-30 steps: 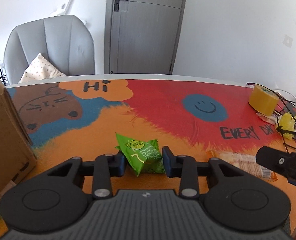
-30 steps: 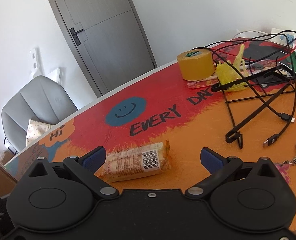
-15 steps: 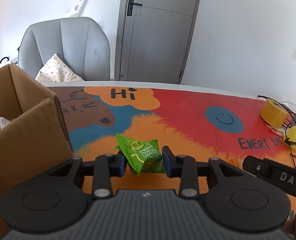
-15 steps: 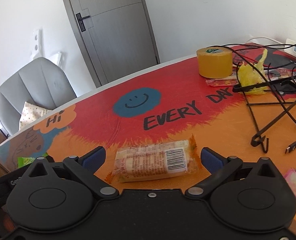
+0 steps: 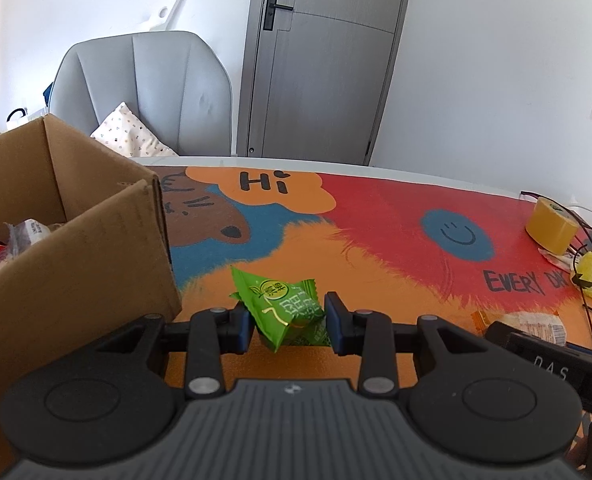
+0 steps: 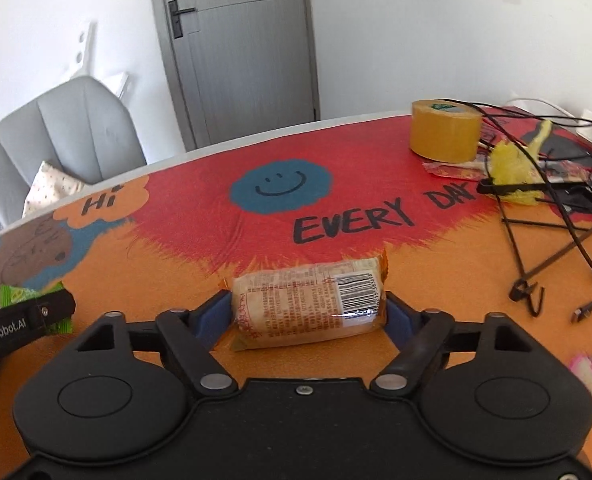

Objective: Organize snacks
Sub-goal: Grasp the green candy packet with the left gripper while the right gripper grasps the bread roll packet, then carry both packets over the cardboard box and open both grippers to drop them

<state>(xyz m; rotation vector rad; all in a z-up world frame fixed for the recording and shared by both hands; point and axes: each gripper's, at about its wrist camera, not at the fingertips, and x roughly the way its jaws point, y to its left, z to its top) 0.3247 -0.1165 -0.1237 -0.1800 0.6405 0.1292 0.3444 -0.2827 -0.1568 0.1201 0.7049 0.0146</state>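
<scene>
1. While the left hand-held gripper (image 5: 288,322) clamps its blue pads on a green snack packet (image 5: 286,309), the left wrist view shows that packet raised above the bench (image 5: 375,240), just beside the near corner of an open cardboard box (image 5: 76,248) at nine o'clock. Wrapped snacks lie inside the box. At three o'clock a pale wrapped cake bar (image 5: 535,322) lies on the bench, partly behind the other gripper's black finger. A yellow tape roll (image 5: 551,226) stands at two o'clock.
2. In the right wrist view, the right hand-held gripper (image 6: 307,314) is closing its jaws on the pale wrapped cake bar (image 6: 307,304), which lies flat on the bench (image 6: 176,264) between them; both pads sit right at its ends. The green snack packet (image 6: 16,296) shows at nine o'clock. The tape roll (image 6: 445,130) and tangled black cables (image 6: 555,216) sit at two o'clock.
</scene>
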